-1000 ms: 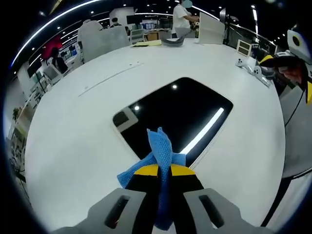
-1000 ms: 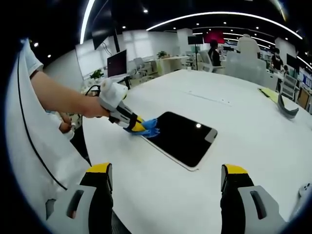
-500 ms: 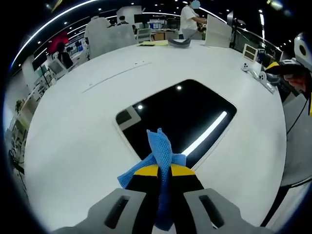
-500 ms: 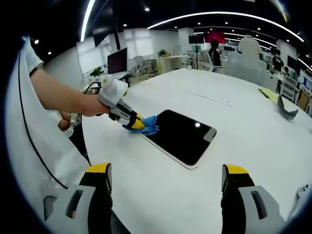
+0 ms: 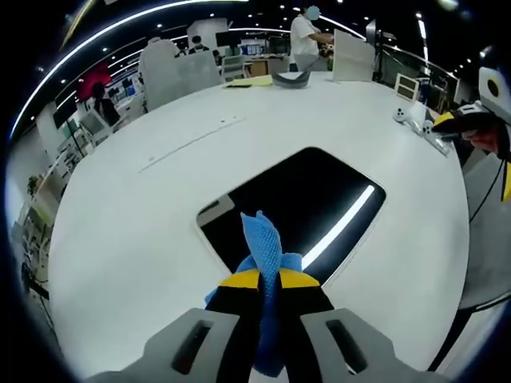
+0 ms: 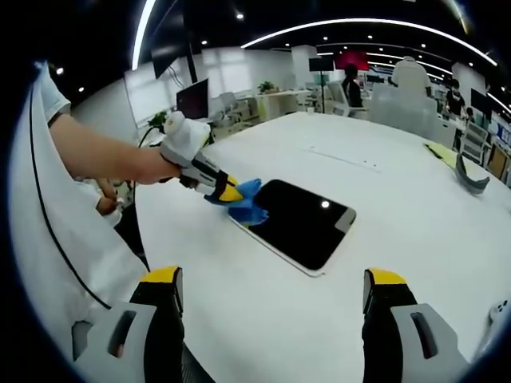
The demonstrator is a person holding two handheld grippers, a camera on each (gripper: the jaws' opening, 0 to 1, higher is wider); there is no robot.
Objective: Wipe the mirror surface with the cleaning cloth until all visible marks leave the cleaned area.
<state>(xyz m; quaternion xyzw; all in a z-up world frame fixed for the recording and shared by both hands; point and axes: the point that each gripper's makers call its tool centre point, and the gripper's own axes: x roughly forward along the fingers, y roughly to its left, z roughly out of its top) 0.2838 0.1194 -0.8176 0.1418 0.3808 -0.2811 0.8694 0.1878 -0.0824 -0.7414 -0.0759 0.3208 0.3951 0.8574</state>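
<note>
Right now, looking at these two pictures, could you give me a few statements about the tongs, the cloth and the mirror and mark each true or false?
1. The left tongs are shut on the blue cloth. True.
2. The cloth sits at the middle of the mirror. False: it is at the mirror's near corner edge.
3. The right tongs hold a second cloth. False: they are open and hold nothing.
4. The mirror lies flat on the white table. True.
5. The mirror reflects ceiling lights. True.
</note>
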